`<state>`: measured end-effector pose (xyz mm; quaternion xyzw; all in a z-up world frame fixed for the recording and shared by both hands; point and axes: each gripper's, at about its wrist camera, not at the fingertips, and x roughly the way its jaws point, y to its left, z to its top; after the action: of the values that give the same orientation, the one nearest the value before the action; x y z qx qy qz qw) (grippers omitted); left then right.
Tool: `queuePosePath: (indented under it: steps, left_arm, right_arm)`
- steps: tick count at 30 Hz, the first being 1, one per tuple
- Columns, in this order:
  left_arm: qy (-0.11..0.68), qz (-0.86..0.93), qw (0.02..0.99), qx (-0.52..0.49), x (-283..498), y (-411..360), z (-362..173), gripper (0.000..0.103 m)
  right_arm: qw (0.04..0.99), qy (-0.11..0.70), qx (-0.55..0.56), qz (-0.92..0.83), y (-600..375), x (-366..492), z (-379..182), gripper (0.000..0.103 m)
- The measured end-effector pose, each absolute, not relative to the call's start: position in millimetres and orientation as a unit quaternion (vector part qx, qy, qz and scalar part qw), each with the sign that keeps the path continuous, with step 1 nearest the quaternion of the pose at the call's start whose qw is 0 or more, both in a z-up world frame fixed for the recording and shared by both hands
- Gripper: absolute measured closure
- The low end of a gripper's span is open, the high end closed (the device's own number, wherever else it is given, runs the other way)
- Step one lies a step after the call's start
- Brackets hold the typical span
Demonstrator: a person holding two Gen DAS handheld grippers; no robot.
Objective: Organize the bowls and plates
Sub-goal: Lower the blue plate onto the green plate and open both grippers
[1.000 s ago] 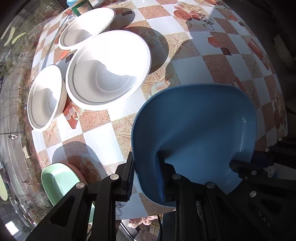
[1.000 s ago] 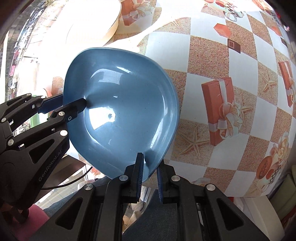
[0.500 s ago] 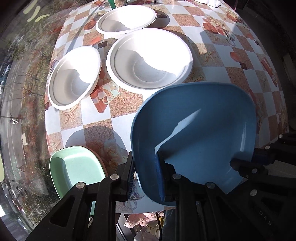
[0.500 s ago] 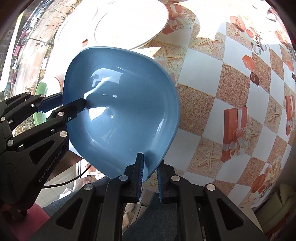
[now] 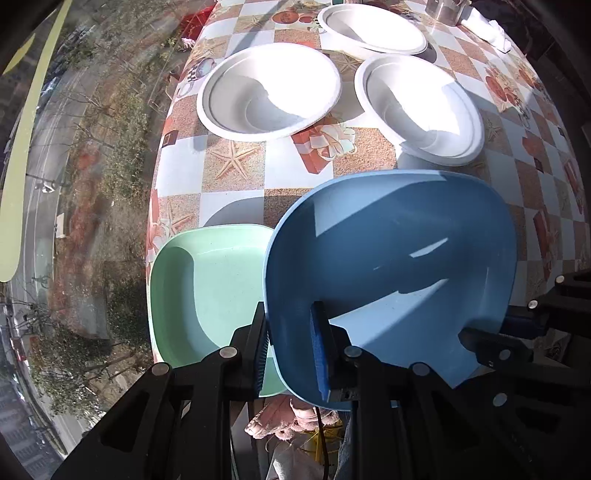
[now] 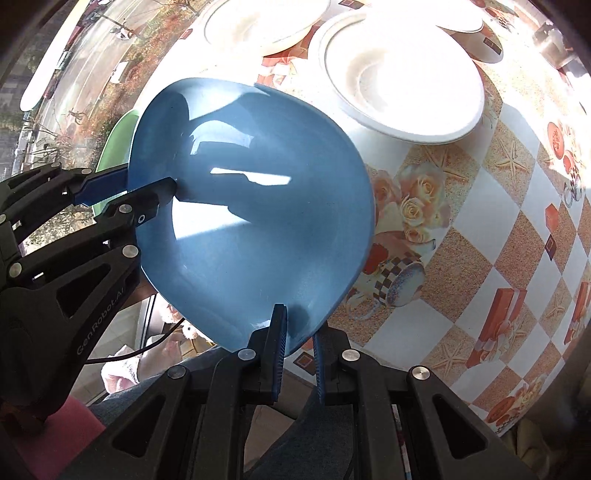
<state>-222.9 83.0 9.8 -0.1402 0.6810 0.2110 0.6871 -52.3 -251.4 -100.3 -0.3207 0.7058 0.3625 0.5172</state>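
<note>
A blue square plate (image 5: pixel 399 269) is held above the table's near edge by both grippers. My left gripper (image 5: pixel 291 350) is shut on its near-left rim. My right gripper (image 6: pixel 299 343) is shut on another rim of the same plate (image 6: pixel 258 206); its fingers (image 5: pixel 517 328) show at the right of the left wrist view. A mint green square plate (image 5: pixel 207 288) lies on the table just left of the blue one, partly under it. Three white bowls (image 5: pixel 269 88) (image 5: pixel 417 107) (image 5: pixel 373 29) sit farther back.
The table has a checkered cloth with starfish and gift prints (image 5: pixel 240 166). Its left edge drops to a window over a street (image 5: pixel 55 184). A metal cup (image 5: pixel 448 11) and a white cloth (image 5: pixel 487 29) stand at the far right corner.
Both grippers have carried the blue plate left and back toward the table's near-left corner. The green plate has come into fuller view beside it.
</note>
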Motion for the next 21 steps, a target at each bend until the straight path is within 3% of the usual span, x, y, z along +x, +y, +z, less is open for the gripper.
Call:
queuePosePath:
  steps: [15, 18, 20, 21]
  left_arm:
    - [0.683, 0.285, 0.657, -0.145, -273.0, 158.4, -8.6, 0.077]
    - [0.68, 0.291, 0.655, -0.154, -274.8, 166.3, -12.1, 0.058]
    - [0.676, 0.307, 0.652, -0.154, -276.6, 165.2, -10.8, 0.029]
    - [0.673, 0.311, 0.653, -0.155, -277.2, 165.1, -10.7, 0.026]
  right_arm:
    - [0.453, 0.715, -0.336, 0.413, -182.5, -113.1, -135.9, 0.087]
    - [0.447, 0.733, -0.312, 0.408, -178.4, -115.8, -145.9, 0.087]
    - [0.443, 0.742, -0.295, 0.408, -178.6, -112.8, -150.8, 0.087]
    - [0.443, 0.744, -0.293, 0.407, -180.4, -111.9, -152.5, 0.087]
